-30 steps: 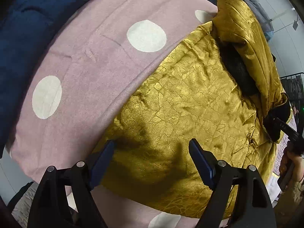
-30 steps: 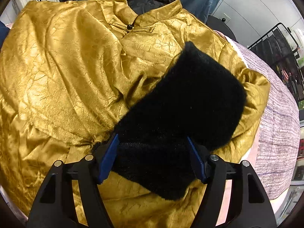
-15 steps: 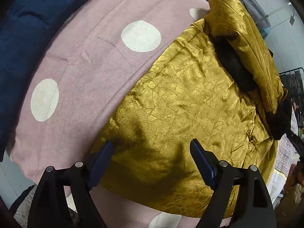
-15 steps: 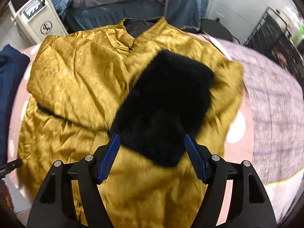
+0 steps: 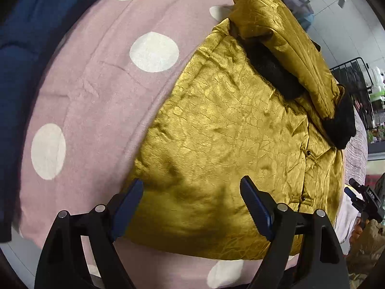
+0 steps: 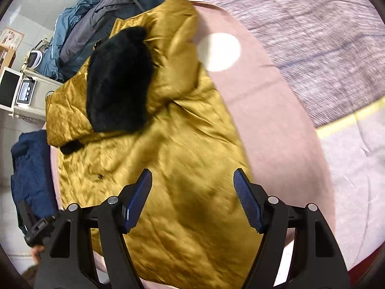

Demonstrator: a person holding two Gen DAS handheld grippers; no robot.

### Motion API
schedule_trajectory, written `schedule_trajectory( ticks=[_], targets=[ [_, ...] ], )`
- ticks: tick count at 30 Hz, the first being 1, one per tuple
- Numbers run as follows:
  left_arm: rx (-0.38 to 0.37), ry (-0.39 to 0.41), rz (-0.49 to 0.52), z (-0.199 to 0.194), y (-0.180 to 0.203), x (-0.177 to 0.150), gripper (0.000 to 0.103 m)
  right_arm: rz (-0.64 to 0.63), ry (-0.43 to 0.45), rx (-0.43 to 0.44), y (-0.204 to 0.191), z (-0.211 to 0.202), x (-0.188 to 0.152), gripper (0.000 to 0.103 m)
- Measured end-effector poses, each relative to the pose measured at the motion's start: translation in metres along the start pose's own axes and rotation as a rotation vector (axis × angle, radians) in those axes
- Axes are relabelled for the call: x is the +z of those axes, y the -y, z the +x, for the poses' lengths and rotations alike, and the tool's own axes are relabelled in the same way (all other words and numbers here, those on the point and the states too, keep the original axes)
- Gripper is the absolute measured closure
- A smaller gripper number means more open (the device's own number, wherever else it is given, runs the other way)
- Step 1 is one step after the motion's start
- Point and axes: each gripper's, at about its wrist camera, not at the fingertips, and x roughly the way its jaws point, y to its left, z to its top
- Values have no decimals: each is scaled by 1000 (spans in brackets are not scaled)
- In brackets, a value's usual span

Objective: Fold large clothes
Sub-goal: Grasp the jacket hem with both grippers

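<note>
left tongs (image 5: pixel 190 200) wide, empty | right tongs (image 6: pixel 192 197) wide, empty | both over gold jacket (image 5: pixel 228 132) hem

Pink polka-dot bedspread (image 5: pixel 101 77), grey tiled wall (image 5: pixel 349 19), black wire rack (image 5: pixel 353 72), white cabinet (image 6: pixel 31 91) with screens

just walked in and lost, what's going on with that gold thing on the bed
A person is folding a gold satin jacket with black fur lining, spread on a pink polka-dot blanket. One sleeve is already folded across the chest, its fur cuff showing. Both tools are open and hold nothing: the left tool hangs over the jacket's hem corner, and the right tool hangs over the opposite side of the hem, near the jacket's edge.
</note>
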Motion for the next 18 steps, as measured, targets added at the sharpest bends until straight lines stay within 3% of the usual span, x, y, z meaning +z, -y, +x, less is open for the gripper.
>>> schedule_trajectory(
  ticks=[9,14,18],
  targets=[
    [-90,-35,-31,8,-29,19,26,83,-23,51,39,-2,-43,33],
    [-69,-89,4,36,-24,16,30,26,-81,-15,38,16,-58,34],
    [-52,-82,63,39,-15,10,30,55,-73,3,45,19,-63,39]
  ],
)
